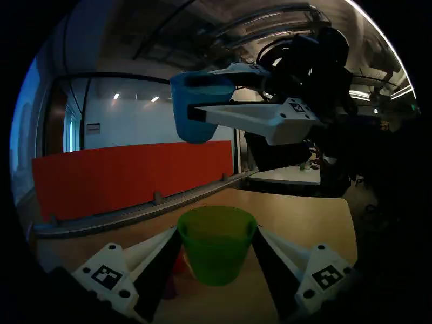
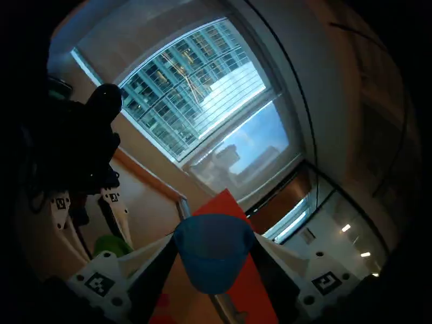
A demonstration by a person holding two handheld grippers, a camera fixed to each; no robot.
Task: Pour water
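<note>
**Both cups in hand, blue held high over green**

Left gripper view: your left gripper (image 1: 217, 236) holds the green cup (image 1: 217, 256). Both fingers press on its sides and the jaws stand about a cup's width apart. The cup is upright with its mouth open to the camera. You cannot tell from here whether there is water in it. It sits low over the wooden counter (image 1: 308, 216), but whether its base touches the wood is hidden.

- The right gripper (image 1: 202, 94) comes in from the right, well above the green cup and a little to its left.
- It clamps the blue cup (image 1: 189, 127), with one white finger across the near side and the other behind the rim.
- The blue cup is close to upright, its mouth at the top. No stream shows between the two cups.
- A red shape (image 1: 179, 263) and something purple below it sit just beside the green cup, too hidden to name.
- An orange panel (image 1: 135, 175) runs along the counter's far edge, with a glass wall (image 1: 135, 119) behind it.

Right gripper view: the blue cup is central between the two fingers and gripped on both sides, rim up and base toward the camera. Its contents cannot be read. The whole scene is steeply slanted. A large window (image 2: 200, 102) fills the upper middle. At far left you see your left gripper with the green cup at its tips, below the blue cup's level.
</note>
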